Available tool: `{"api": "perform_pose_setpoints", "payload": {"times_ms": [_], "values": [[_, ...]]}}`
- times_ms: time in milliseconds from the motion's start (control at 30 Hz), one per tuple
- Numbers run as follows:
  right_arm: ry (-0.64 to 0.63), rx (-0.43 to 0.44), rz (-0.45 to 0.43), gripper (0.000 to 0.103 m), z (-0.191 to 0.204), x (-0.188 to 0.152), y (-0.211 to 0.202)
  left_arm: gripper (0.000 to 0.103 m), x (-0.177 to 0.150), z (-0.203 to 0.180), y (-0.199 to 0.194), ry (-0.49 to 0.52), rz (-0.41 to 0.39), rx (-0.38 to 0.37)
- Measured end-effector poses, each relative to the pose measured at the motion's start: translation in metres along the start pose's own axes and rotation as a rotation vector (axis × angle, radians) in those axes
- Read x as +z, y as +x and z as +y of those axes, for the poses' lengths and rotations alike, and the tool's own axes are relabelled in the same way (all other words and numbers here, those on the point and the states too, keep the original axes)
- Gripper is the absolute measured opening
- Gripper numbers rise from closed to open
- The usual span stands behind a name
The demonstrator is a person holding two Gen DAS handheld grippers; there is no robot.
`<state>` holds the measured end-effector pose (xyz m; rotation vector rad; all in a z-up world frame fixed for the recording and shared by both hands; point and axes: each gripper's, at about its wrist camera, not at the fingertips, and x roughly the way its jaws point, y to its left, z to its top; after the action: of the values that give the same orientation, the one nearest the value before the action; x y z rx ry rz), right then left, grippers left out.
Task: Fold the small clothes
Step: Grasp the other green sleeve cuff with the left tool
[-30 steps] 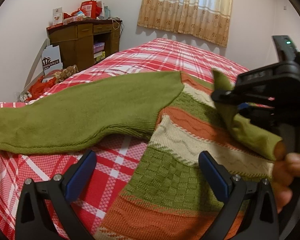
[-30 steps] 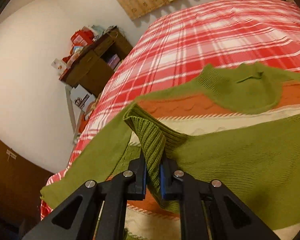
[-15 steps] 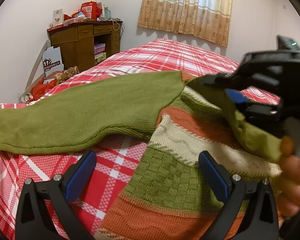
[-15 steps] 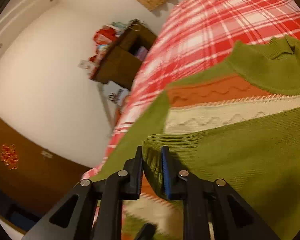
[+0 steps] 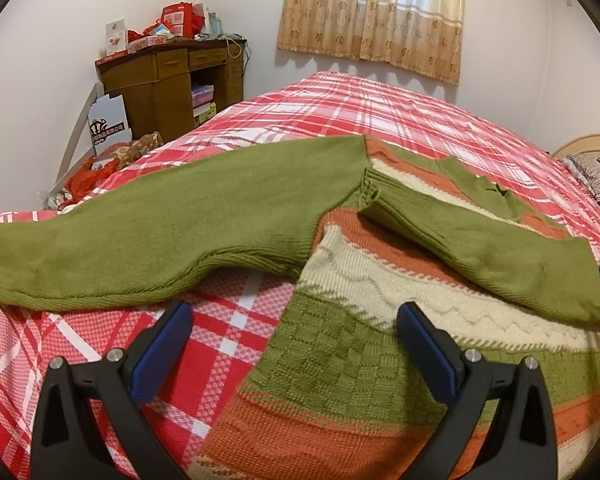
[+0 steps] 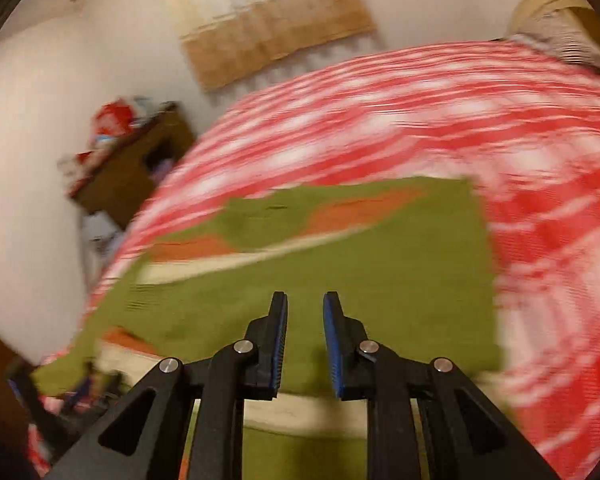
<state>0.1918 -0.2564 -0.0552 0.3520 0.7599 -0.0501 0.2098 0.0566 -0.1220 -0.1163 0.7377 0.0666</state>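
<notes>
Hovering low at the near edge of the bed (image 5: 380,108), the left gripper (image 5: 294,344) has its jaws spread wide w/ nothing between them; below lie the plaid cover and the sweater's (image 5: 340,360) orange hem. Just past the pads the striped body lies flat. One green sleeve (image 5: 480,248) is folded across the chest, cuff resting near the opposite armhole; the other sleeve (image 5: 140,232) stretches out over the cover, not yet folded. In the right wrist view, badly blurred, the right gripper (image 6: 305,344) has just been opening: jaws slightly parted, nothing between them, green knit below. Further back: a wooden desk (image 5: 172,80) and curtains (image 5: 372,20).

Risks, as I judge: the folded sleeve sits loose & slanted, so any snag or drag on the body could pull it off. Thick knit may spring back.
</notes>
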Motion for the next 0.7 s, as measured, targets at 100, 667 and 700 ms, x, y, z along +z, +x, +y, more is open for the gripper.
{"api": "perform_pose_setpoints", "payload": {"times_ms": [100,667,700], "values": [[0.008,-0.107,0.035,0.019,-0.026,-0.015,0.007,0.103,-0.001,-0.001,0.0,0.006,0.006,0.01],[-0.053,-0.017,-0.023,0.05,-0.029,-0.034,0.008,0.103,0.005,0.066,-0.045,-0.134,-0.005,0.189],[-0.056,-0.017,-0.023,0.051,-0.029,-0.034,0.009,0.103,0.009,0.082,-0.052,-0.174,-0.027,0.236]]}}
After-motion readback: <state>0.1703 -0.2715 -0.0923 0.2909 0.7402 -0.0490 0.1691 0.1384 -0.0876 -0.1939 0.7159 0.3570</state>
